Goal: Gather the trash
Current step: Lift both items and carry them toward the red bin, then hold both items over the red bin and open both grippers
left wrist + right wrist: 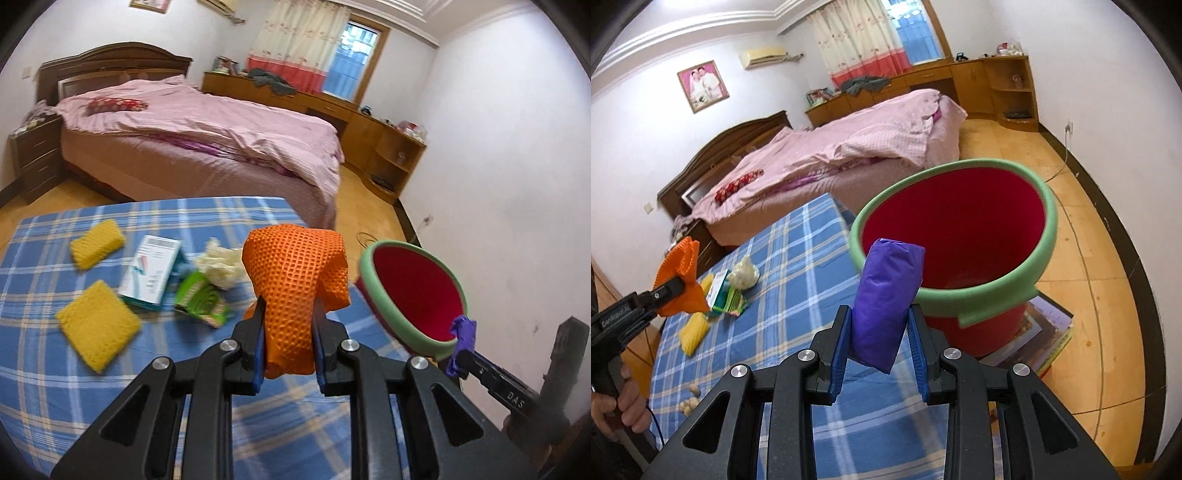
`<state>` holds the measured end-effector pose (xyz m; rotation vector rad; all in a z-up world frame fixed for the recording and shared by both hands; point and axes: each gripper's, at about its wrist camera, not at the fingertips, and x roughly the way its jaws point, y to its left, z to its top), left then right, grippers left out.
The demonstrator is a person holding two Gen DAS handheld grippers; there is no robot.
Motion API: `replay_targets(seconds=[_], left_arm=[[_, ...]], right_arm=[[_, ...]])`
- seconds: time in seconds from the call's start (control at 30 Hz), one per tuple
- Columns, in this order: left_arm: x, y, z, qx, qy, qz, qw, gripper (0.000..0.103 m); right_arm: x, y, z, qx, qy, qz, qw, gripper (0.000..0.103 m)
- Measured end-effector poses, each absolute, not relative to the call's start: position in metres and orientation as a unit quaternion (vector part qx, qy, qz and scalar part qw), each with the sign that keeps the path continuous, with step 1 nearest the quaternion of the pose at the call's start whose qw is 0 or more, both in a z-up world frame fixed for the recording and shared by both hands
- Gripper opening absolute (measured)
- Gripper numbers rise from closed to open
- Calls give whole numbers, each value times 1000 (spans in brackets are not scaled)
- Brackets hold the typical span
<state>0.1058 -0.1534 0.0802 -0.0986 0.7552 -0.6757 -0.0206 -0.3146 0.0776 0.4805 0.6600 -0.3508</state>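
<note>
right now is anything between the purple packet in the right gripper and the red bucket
Nothing visible. The right gripper holds the purple packet just short of the red bucket, whose green-rimmed mouth is open and looks empty.

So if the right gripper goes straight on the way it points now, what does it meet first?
Probably the red bucket: the right gripper, shut on a purple wrapper, points at its green rim. Depth is unclear.

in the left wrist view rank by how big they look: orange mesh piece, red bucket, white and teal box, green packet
1. orange mesh piece, though it is nearest the camera, held in the left gripper
2. red bucket, close to it in apparent size, so that order is unsure
3. white and teal box
4. green packet
</note>
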Motion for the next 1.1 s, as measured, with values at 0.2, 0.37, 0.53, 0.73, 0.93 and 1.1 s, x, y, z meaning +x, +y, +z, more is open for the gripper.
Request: replay_targets(seconds=[0.2,0.37,0.53,0.73,0.93,1.1], left_arm=[[98,-188,82,-26,370,-343,863,20],[93,-221,85,-1,367,-358,859,20],[94,-257,79,29,375,-366,851,20],[99,-299,71,49,379,-382,841,20],[100,-339,58,64,388,-401,827,20],[100,-362,45,83,396,-413,816,20]], right_arm=[[-24,-338,83,236,302,-177,906,30],[-24,-358,89,229,289,-177,913,30],[-23,-376,93,226,280,-177,916,30],[-17,-398,94,215,278,-180,919,30],[-8,-421,87,212,284,-186,916,30],[-2,-433,77,221,292,-184,912,30]])
